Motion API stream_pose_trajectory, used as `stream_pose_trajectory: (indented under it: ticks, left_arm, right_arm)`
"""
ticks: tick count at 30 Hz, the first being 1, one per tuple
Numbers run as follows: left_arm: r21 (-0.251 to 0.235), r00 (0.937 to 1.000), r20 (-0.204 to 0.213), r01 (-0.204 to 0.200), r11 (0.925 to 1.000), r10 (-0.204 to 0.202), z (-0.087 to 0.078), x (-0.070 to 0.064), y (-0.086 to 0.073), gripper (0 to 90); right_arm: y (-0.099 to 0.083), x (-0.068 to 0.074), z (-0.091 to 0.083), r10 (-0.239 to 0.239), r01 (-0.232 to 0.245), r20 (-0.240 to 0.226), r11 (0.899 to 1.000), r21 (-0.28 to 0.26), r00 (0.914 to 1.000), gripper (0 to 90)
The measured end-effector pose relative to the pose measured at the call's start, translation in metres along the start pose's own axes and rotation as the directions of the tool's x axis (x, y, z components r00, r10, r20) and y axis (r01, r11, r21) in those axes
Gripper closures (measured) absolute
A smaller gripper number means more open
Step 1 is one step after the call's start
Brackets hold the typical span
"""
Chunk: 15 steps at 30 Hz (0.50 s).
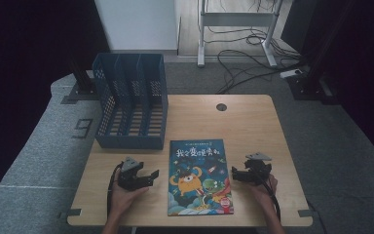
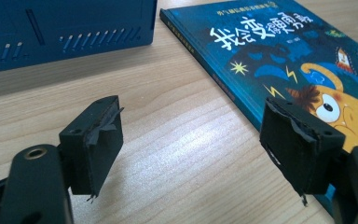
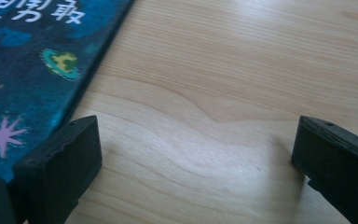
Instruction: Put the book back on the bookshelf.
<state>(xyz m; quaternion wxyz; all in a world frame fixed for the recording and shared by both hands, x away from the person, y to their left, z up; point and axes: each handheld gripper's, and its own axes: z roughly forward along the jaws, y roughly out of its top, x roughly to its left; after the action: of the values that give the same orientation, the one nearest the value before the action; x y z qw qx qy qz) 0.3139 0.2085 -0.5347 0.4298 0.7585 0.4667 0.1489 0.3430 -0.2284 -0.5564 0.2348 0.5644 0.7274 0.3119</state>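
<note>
Wooden table (image 1: 253, 122) on grey carpet (image 1: 341, 146); both claws, left claw (image 1: 151, 176) and right claw (image 1: 234, 174), spread beside book (image 1: 199, 178).

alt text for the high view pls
A picture book lies flat on a wooden table, between the left claw and right claw, both open and held near its sides. A blue file rack stands behind it.

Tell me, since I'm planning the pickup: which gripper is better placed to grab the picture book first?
Probably the left gripper: its open jaws point at the book, one already over the spine edge. The right gripper, also open, has bare table between its jaws.
</note>
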Motion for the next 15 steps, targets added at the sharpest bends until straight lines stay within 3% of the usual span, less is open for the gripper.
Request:
stream_pose_trajectory:
  ticks: [7,12,15]
  left_arm:
    - [-0.012,0.9997,-0.019,-0.013,0.9998,0.013,-0.0029,0.0013,0.0003,20.0]
    - [0.011,0.9997,-0.026,0.001,0.9999,0.000,-0.0004,0.0030,-0.0002,20.1]
    - [0.025,0.9997,-0.023,-0.012,0.9996,0.013,0.0008,0.0000,-0.0003,18.6]
  right_arm:
    - [-0.0010,-0.0016,-0.0012,0.007,-0.007,0.005,1.000,0.001,1.0000,0.8]
    - [-0.0002,-0.0022,-0.0001,-0.002,0.002,-0.004,1.000,0.002,1.0000,0.0]
    - [-0.0003,-0.0031,-0.0002,-0.006,0.006,-0.010,1.000,0.002,0.9999,0.1]
